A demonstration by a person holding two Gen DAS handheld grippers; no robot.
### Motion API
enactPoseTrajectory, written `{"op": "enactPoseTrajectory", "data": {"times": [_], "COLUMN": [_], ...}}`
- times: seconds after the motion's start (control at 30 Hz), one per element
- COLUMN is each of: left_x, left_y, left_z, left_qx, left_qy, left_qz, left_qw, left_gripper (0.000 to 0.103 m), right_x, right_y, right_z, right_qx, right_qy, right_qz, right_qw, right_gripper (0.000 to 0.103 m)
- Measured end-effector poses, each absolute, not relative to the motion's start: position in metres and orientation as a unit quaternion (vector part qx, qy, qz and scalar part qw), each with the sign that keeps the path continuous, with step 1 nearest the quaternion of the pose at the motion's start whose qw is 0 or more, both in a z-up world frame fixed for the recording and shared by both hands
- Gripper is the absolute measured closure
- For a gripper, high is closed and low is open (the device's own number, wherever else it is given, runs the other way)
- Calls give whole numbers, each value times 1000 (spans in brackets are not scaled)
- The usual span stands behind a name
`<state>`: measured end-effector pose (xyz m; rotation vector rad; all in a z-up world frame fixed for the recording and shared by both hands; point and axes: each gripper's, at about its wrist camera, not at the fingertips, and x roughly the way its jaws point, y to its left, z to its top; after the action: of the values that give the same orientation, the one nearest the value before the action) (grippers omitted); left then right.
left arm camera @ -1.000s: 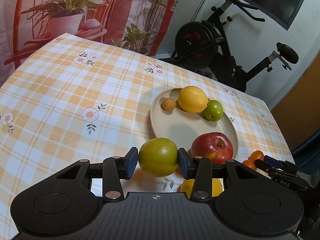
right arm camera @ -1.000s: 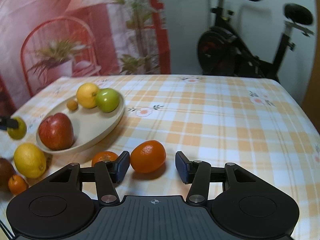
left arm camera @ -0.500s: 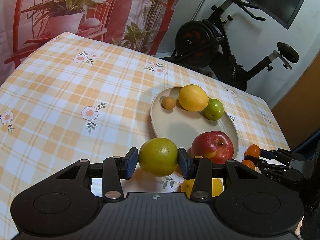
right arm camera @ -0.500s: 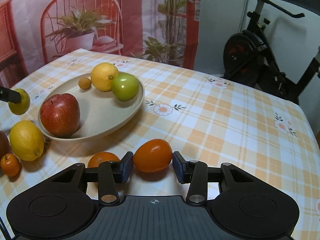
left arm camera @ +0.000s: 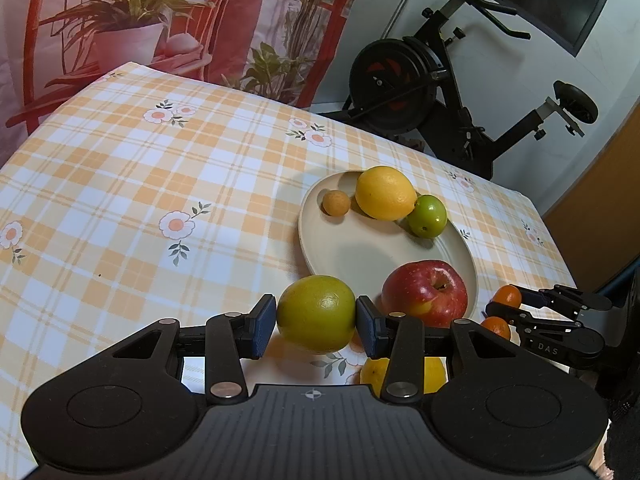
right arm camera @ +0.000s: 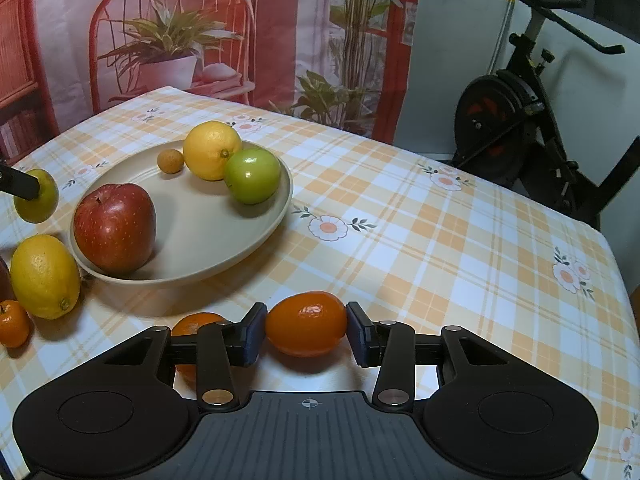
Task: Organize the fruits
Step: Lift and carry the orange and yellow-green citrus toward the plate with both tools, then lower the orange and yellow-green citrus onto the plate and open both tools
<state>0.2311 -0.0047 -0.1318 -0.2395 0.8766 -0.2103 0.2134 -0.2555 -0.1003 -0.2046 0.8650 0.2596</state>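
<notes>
My left gripper (left arm camera: 316, 314) is shut on a yellow-green citrus fruit (left arm camera: 316, 314) and holds it above the cloth, just left of the beige plate (left arm camera: 316, 240). My right gripper (right arm camera: 306, 329) is shut on an orange mandarin (right arm camera: 306, 329), lifted at the plate's right; it also shows in the left wrist view (left arm camera: 505, 305). The plate (right arm camera: 256, 236) holds a red apple (right arm camera: 115, 227), a lemon (right arm camera: 212, 150), a green apple (right arm camera: 253, 176) and a small tan fruit (right arm camera: 171, 161).
On the cloth by the plate's near side lie a lemon (right arm camera: 44, 276), a small mandarin (right arm camera: 14, 323) and another mandarin (right arm camera: 196, 326) behind my right fingers. An exercise bike (right arm camera: 532, 128) stands beyond the table's far edge. The checked tablecloth (left arm camera: 120, 208) stretches left.
My right gripper closed on the orange mandarin and lifted it off the cloth. My left gripper has kept hold of the yellow-green fruit and barely moved.
</notes>
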Motion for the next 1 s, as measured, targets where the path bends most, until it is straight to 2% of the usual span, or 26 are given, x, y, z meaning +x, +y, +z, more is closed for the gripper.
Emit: {"op": "enactPoseTrajectory", "data": {"times": [0.5, 1.0], "left_x": [272, 323], "left_y": [-26, -51], "left_z": [-116, -146], "left_qx": [-64, 8], "left_qy": [393, 429], "left_qz": [-125, -140], "left_qw": [909, 892], "left_gripper": [57, 57], "right_x": [238, 286], "right_y": [-245, -189], "right_z": [-68, -84], "right_qx": [-107, -146], "right_qy": [374, 403], "right_qz": [144, 208], "right_qw": [910, 879], "right_gripper": [64, 64]}}
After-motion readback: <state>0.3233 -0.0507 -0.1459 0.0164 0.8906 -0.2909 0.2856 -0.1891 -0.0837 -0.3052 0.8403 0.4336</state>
